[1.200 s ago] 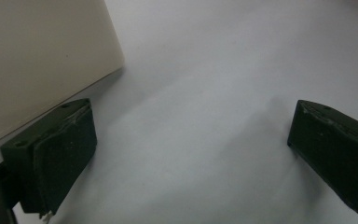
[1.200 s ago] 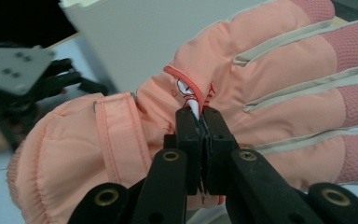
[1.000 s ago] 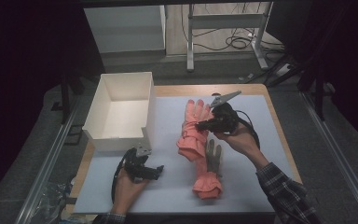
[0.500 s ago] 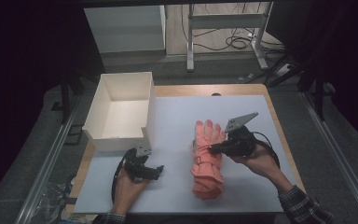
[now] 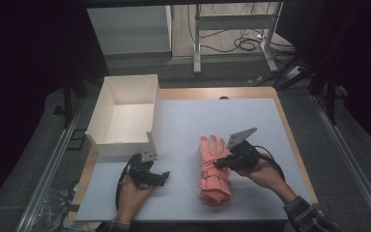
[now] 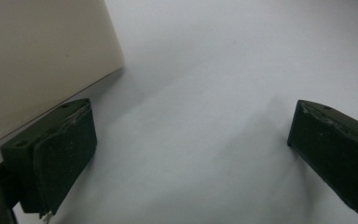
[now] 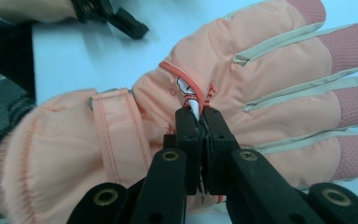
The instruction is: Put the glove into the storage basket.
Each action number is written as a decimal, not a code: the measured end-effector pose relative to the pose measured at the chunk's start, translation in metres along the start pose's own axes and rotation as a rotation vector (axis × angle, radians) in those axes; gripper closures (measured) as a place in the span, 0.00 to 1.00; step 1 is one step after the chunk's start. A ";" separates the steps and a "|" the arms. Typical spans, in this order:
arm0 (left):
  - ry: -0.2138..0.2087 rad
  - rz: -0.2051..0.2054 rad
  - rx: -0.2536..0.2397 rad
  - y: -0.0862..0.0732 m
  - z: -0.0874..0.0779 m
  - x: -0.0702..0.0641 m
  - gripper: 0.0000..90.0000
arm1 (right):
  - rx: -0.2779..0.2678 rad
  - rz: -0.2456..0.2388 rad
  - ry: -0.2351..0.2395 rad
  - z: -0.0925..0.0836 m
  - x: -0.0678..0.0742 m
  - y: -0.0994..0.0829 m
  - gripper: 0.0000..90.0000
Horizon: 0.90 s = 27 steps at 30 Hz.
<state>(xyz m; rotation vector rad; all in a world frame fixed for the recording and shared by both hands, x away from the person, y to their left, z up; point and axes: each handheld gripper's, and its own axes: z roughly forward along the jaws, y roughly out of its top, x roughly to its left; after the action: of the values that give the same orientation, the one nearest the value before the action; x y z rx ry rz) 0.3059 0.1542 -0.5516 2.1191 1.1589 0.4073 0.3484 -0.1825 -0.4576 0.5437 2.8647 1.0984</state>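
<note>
The white box (image 5: 125,113) stands open-topped on the table (image 5: 251,116), beyond and to the left of the left gripper (image 5: 163,177). In the left gripper view one wall of the box (image 6: 42,60) rises just beside the left-hand finger (image 6: 58,158), apart from it.

The left gripper rests on the table surface. Its fingers are spread wide, with only bare table between them.

The pink glove (image 5: 214,169) lies flat on the table, well apart from the left gripper's fingers and directly under those of the right gripper (image 5: 218,163). Its fingertips point away from the person; its cuff lies nearest the table's front edge.

The right gripper (image 7: 199,122) has its fingers (image 7: 186,140) pressed together, pinching a small white tab (image 7: 193,105) beside the red cord (image 7: 182,77) on the back of the glove (image 7: 270,79).

Step in hand, as judged: the glove is gripped by the tab at the table surface, either for placing or for repositioning.

Next move, as judged: if the glove is bound for the box, it requires a lift clear of the table and a carry leftward over the box rim. The pinch is small, so the glove is likely to hang and swing.
</note>
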 end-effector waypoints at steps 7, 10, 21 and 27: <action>0.001 0.000 0.000 0.000 0.000 0.000 0.01 | 0.008 0.039 0.000 0.006 -0.004 -0.011 0.91; 0.000 0.000 0.001 0.000 0.000 0.000 0.01 | -0.020 0.043 -0.003 0.002 -0.005 -0.014 0.81; 0.000 0.001 0.001 0.000 0.000 0.000 0.01 | -0.150 0.068 -0.077 -0.026 -0.007 -0.022 0.67; 0.000 0.004 0.002 0.000 0.000 0.000 0.01 | -0.136 0.056 -0.169 -0.032 -0.001 -0.042 0.66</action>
<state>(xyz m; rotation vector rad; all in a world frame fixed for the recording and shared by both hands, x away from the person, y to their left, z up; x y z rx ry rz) 0.3059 0.1543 -0.5515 2.1240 1.1556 0.4085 0.3316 -0.2325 -0.4608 0.6760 2.6240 1.1835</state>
